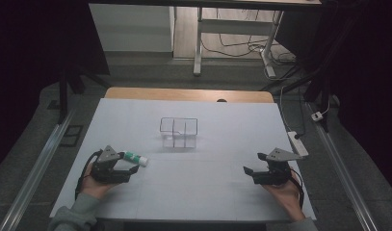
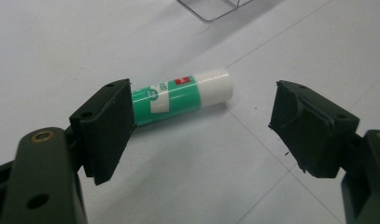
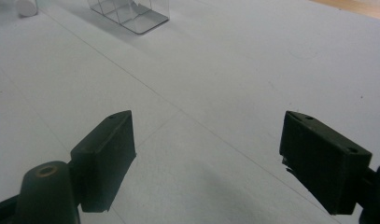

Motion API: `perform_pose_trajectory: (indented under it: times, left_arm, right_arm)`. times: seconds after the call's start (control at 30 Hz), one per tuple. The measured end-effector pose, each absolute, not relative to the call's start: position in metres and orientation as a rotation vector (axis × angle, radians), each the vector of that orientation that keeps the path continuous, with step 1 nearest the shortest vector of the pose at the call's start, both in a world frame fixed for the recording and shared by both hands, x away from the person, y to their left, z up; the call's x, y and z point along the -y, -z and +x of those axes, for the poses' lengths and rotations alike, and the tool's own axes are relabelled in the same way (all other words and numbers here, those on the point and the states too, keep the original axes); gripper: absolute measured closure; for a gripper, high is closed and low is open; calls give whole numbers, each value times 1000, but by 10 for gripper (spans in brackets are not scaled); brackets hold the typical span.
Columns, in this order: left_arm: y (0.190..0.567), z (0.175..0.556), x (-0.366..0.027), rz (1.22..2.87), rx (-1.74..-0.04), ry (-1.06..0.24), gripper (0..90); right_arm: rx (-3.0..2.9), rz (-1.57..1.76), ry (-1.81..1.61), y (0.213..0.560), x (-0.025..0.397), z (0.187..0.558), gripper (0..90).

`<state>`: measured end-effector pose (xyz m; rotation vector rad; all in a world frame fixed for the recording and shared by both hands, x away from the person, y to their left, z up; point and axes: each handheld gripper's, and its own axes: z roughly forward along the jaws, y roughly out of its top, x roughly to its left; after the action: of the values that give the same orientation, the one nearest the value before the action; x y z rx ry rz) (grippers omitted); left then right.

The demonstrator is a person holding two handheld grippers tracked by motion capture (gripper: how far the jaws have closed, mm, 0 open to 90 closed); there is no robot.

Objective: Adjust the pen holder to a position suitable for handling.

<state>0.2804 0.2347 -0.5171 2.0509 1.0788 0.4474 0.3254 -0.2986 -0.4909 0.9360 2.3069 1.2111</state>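
The left gripper (image 1: 128, 169) sat at about eight o'clock on the white table (image 1: 217, 192), held in the person's left hand (image 1: 93, 185). Its jaws stood wide apart with nothing clamped between them. A glue stick (image 1: 136, 158) lay flat on the table just past the gripper's tip, at roughly one o'clock from it. In the left gripper view, the glue stick (image 2: 183, 94) was green and white with a white cap, lying on its side and slanting up toward two o'clock. Its green end ran behind the left jaw, so whether it touched that jaw could not be told; its capped end stayed well apart from the right jaw.

The right gripper (image 1: 251, 174) rested at about four o'clock on the table, in the person's right hand (image 1: 284, 192), pointing toward nine o'clock. Its jaws were also spread wide and held nothing. In the right gripper view, bare table (image 3: 225, 93) lay between the two jaws.

A clear box (image 1: 178, 133) with inner dividers stood upright near the middle of the table, at about one o'clock from the glue stick and well apart from both grippers. In the right gripper view the clear box (image 3: 129, 11) appeared at eleven o'clock, and in the left gripper view its corner (image 2: 215, 7) showed at twelve o'clock.
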Motion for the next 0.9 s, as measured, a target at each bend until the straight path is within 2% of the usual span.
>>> perform_pose_trajectory:
  times: [0.9]
  left_arm:
    - [520, 281, -239, 2074, -1084, -459, 220]
  right_arm:
    - [-2298, 937, -1218, 492, 300, 325, 192]
